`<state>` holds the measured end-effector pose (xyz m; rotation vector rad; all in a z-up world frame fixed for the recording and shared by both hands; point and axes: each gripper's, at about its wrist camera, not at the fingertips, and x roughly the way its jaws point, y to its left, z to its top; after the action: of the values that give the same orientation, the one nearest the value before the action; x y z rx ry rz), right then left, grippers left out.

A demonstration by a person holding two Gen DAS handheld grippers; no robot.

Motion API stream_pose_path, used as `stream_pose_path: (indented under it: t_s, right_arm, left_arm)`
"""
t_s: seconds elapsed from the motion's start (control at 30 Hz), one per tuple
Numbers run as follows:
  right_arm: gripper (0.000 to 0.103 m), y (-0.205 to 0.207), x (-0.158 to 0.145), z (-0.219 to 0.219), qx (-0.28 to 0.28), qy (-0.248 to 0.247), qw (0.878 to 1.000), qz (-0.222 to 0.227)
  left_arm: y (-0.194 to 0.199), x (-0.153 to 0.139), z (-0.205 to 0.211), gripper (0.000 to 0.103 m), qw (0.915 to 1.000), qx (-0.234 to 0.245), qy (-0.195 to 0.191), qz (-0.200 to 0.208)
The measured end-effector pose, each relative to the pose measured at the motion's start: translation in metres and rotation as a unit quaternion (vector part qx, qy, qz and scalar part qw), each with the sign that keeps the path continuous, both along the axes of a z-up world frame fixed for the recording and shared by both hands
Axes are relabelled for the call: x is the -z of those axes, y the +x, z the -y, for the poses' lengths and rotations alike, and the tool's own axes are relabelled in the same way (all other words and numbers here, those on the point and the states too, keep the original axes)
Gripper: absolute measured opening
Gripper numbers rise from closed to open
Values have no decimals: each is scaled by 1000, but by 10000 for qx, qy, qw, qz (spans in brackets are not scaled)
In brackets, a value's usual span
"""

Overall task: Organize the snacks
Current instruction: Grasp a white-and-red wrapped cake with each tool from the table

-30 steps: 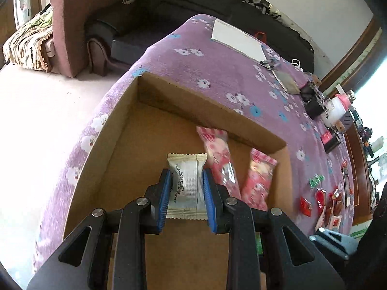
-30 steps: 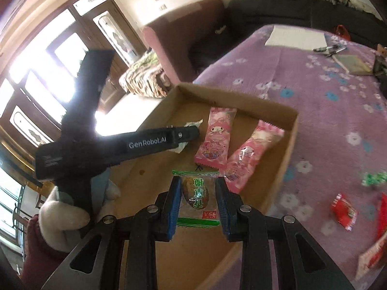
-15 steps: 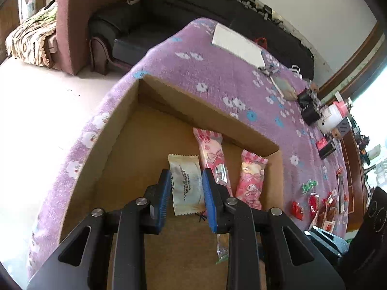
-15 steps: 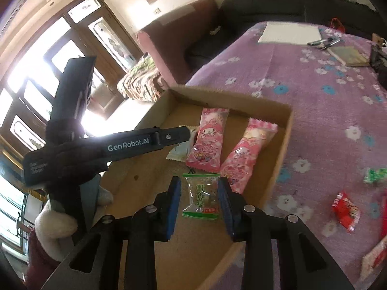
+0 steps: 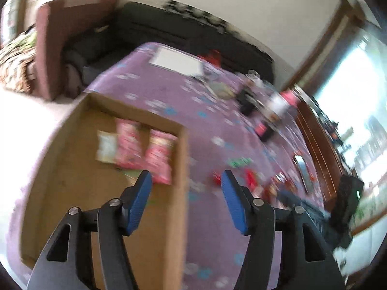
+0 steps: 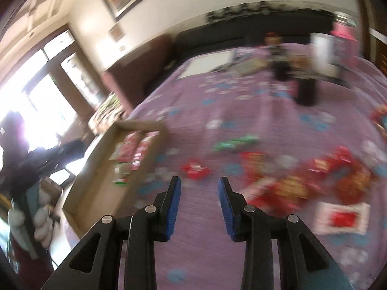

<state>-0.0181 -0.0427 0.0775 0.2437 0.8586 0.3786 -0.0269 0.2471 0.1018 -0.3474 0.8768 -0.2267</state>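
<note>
Both views are motion-blurred. The cardboard box [image 5: 180,164] on the purple flowered table holds a white packet [image 5: 106,146], two pink packets [image 5: 128,142] and a green packet [image 6: 121,172]. My left gripper [image 5: 186,181] is open and empty above the box's right wall. My right gripper [image 6: 199,188] is open and empty over the tablecloth, right of the box [image 6: 101,149]. A red packet [image 6: 194,169] lies just ahead of it, a green packet [image 6: 234,142] farther on, and several red packets [image 6: 314,176] to the right.
Bottles and dark items [image 6: 304,72] stand at the table's far side, with a white sheet [image 5: 176,60] near the far edge. A black sofa [image 5: 169,33] and a maroon armchair [image 5: 55,46] lie beyond the table. The other gripper and gloved hand [image 6: 29,169] show left.
Both grippers have let go of their packets in the box, opened wide and swung right, away from the box toward the loose snacks on the table.
</note>
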Motion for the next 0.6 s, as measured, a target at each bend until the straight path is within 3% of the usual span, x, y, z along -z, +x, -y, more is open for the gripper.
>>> stream_pose_path:
  t_s: [0.17,0.33,0.6]
  right_arm:
    - [36,-18,1,76,707,23,9975,85]
    - [39,-20,17,125,1250,-48,9921,14]
    - [40,-12,51,138,1366,-301,9902,-62]
  left_arm:
    - [-3,12,58,58,9982,574,89,-161]
    - [0,33,97,58,9956,819,181,-413]
    - [4,49,145,58,9909,1104,559,-526]
